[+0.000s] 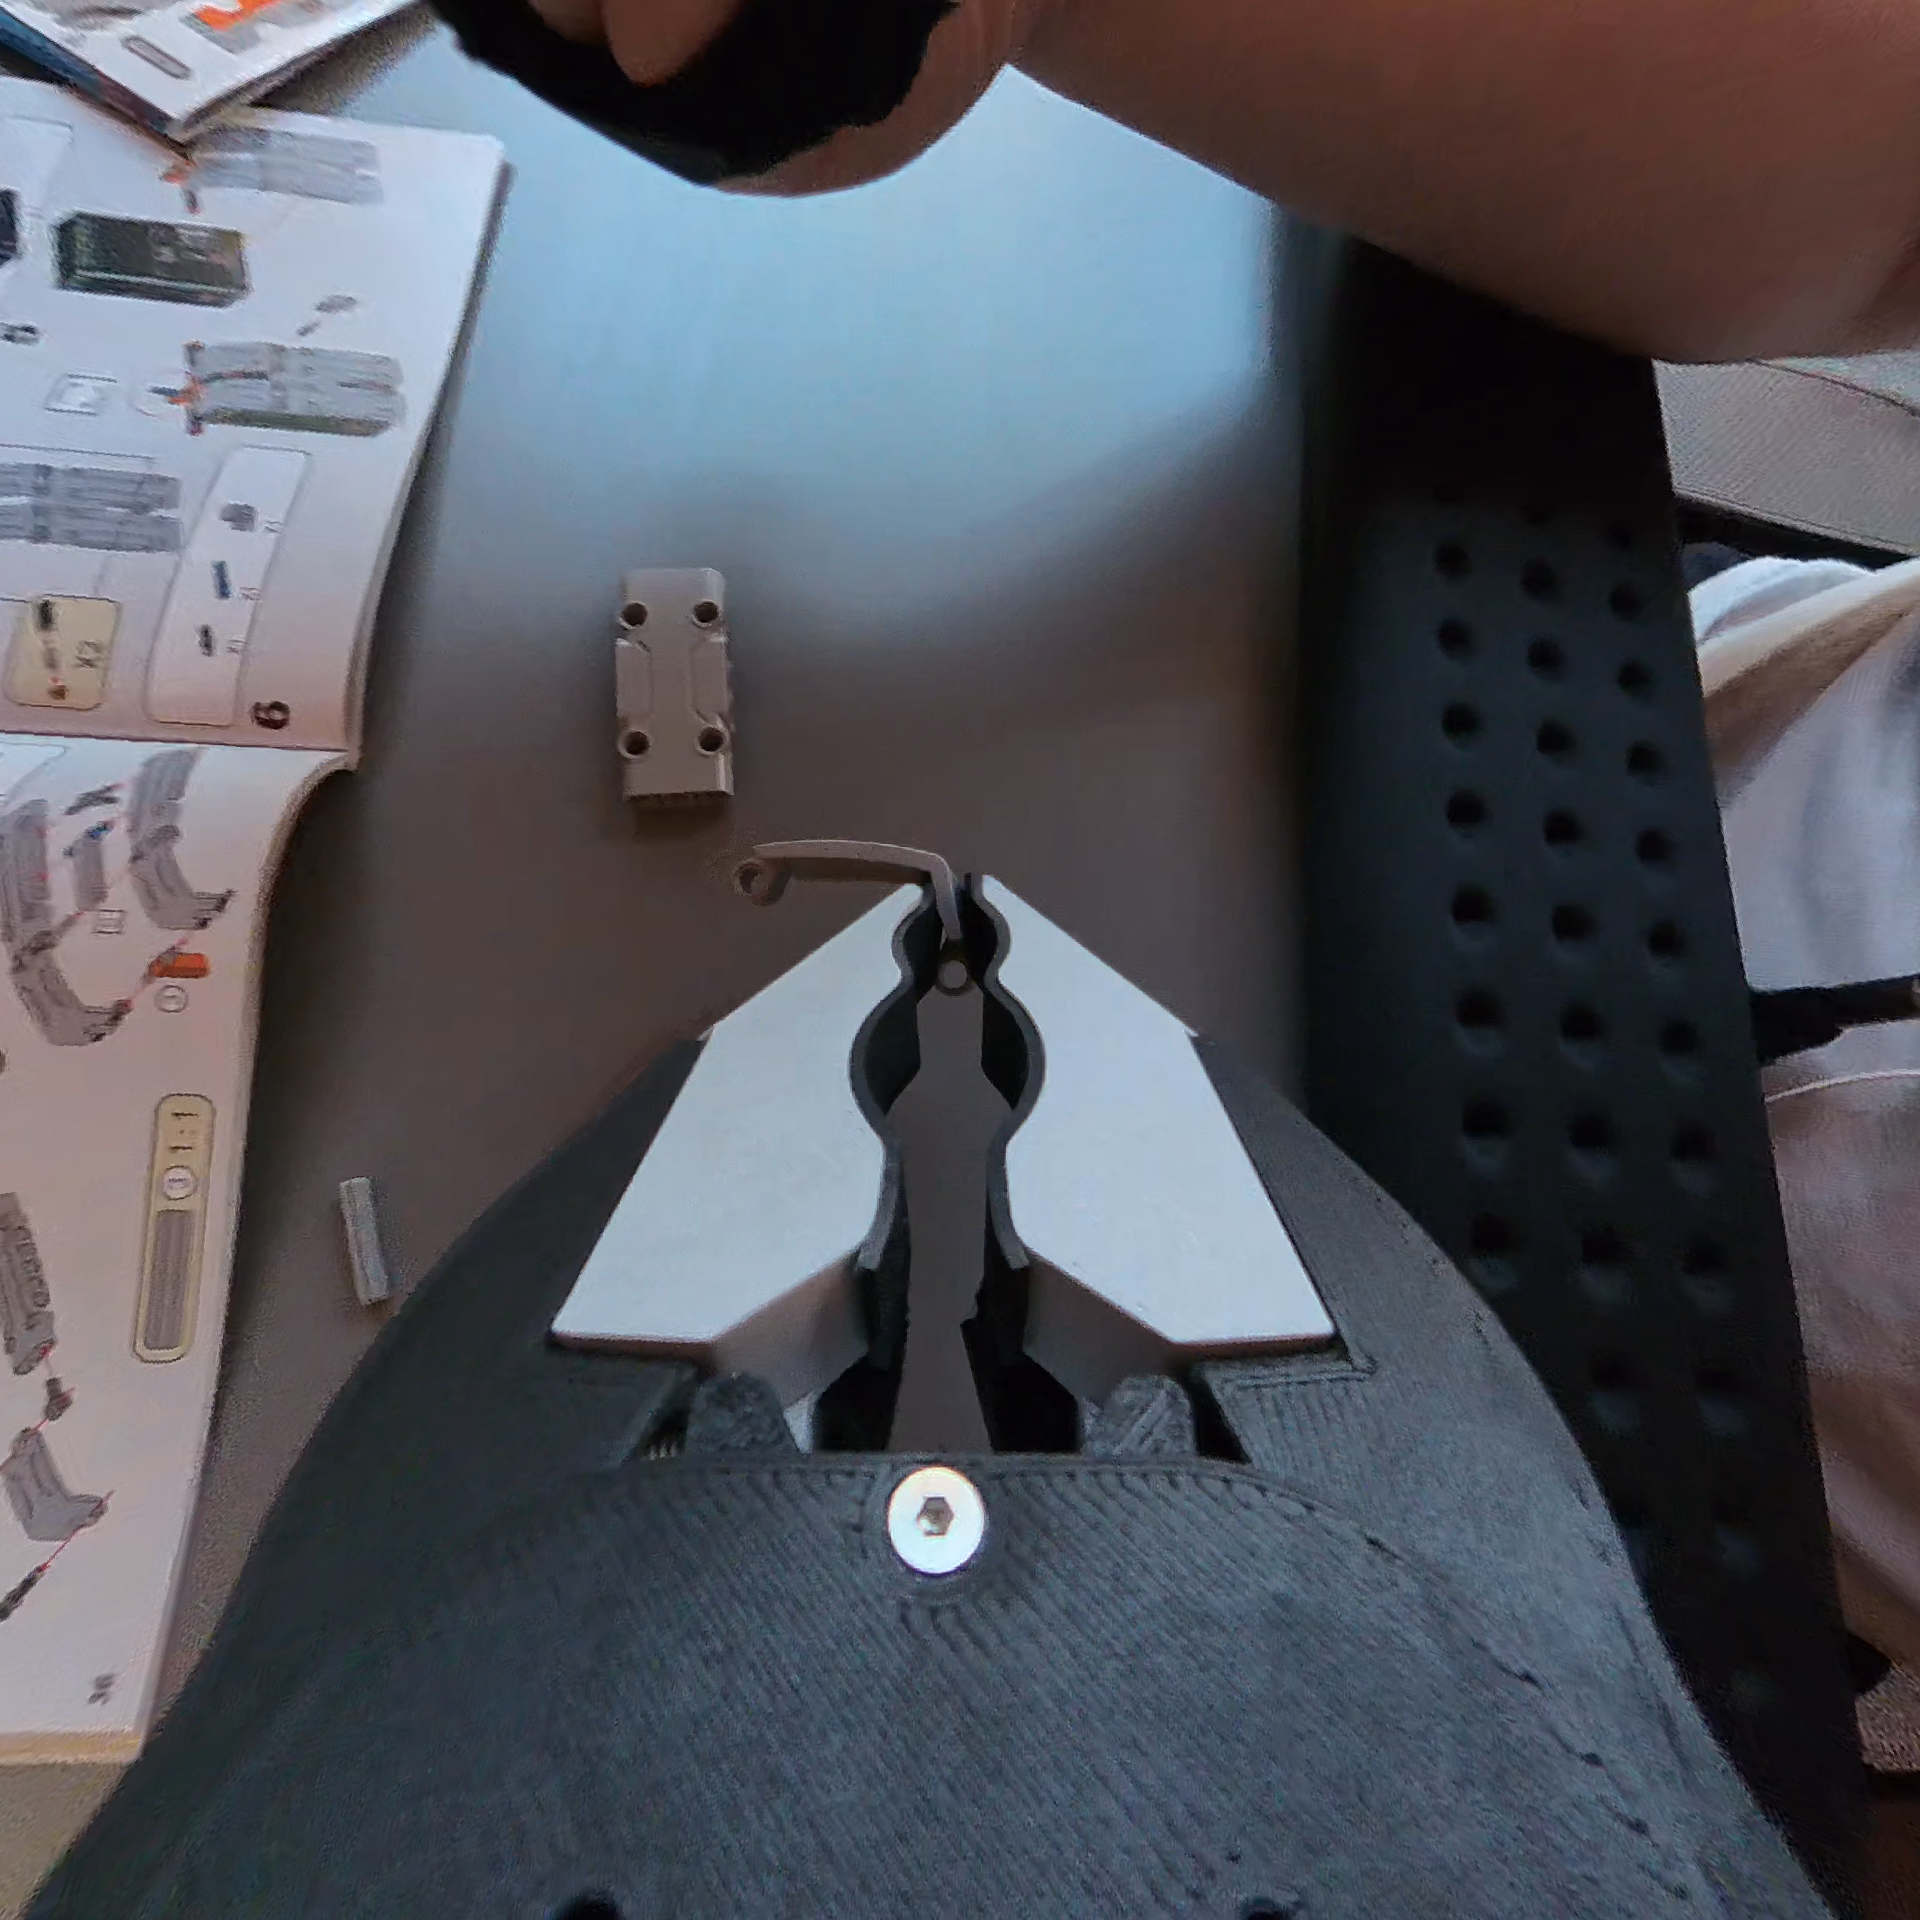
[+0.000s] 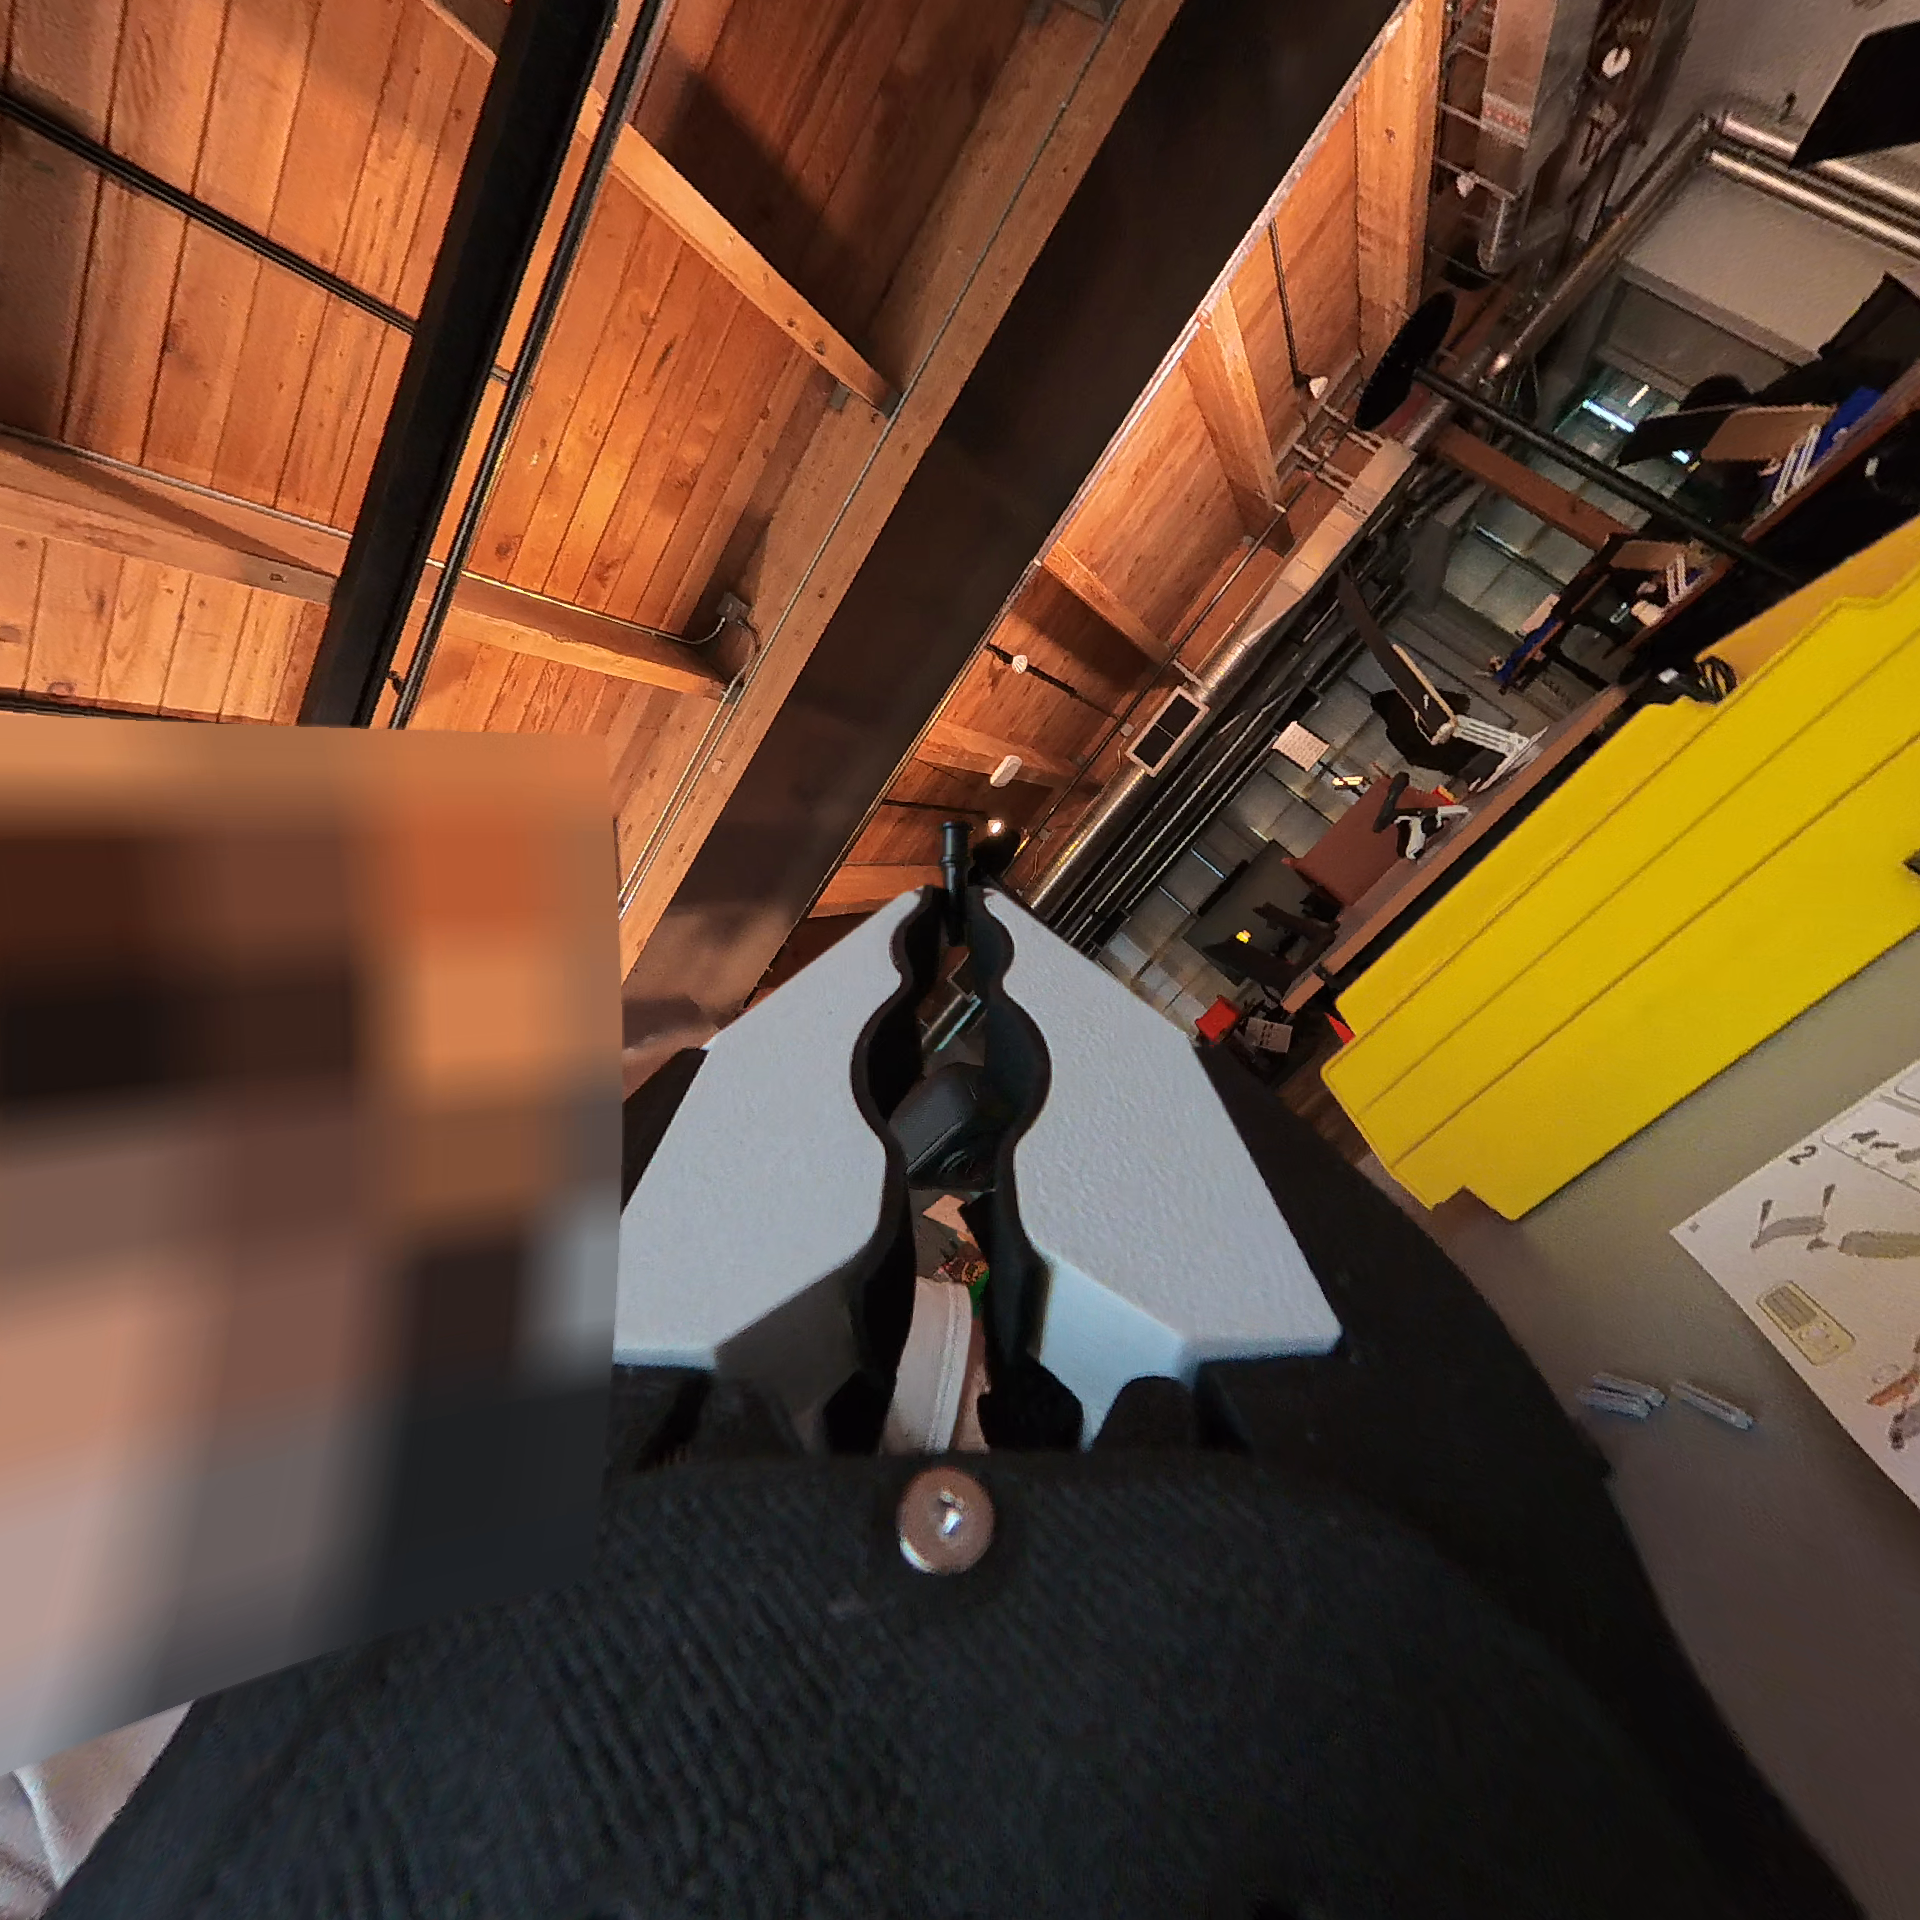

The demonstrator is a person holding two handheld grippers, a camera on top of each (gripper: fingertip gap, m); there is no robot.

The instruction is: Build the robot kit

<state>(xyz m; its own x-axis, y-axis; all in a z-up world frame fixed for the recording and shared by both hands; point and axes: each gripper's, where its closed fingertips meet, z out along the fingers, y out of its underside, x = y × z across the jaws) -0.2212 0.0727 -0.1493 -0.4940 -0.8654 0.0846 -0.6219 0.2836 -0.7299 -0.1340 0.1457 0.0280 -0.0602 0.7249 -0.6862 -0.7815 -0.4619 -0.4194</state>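
Grey desk [image 1: 852, 416] fills the left wrist view, with an open instruction booklet [image 1: 208, 416] along its left side and a dark perforated chair back [image 1: 1538, 831] past its right edge. We see our left tool [image 1: 951, 904] closed down narrow on one end of a thin curved grey plastic piece [image 1: 842, 864], which sticks out sideways to the left from the tips, above the desk. We judge this piece light, stiff and a little brittle at its small ringed end; pinched at one tip only, it could swivel, so a hold nearer its middle would be steadier. Just beyond it a grey block with four holes [image 1: 673, 686] lies flat on the desk, apart from the curved piece. A short grey rod [image 1: 364, 1242] lies near the booklet's edge, well to the left of the tool. A bare forearm [image 1: 1455, 177] and a hand in a black fingerless glove [image 1: 727, 83] cross the top of the view.

Our right tool [image 2: 956, 899] points up toward a wooden beamed ceiling [image 2: 416, 364], pressed tight on a slim black pin [image 2: 952, 857] whose grooved tip shows above the fingers. We judge it tiny, rigid and easy to drop. To the right stands a yellow plastic bin [image 2: 1662, 883]; we cannot see what is in it. Below it, on the desk, lie a printed sheet [image 2: 1829, 1278] and a few small grey pins [image 2: 1662, 1397].
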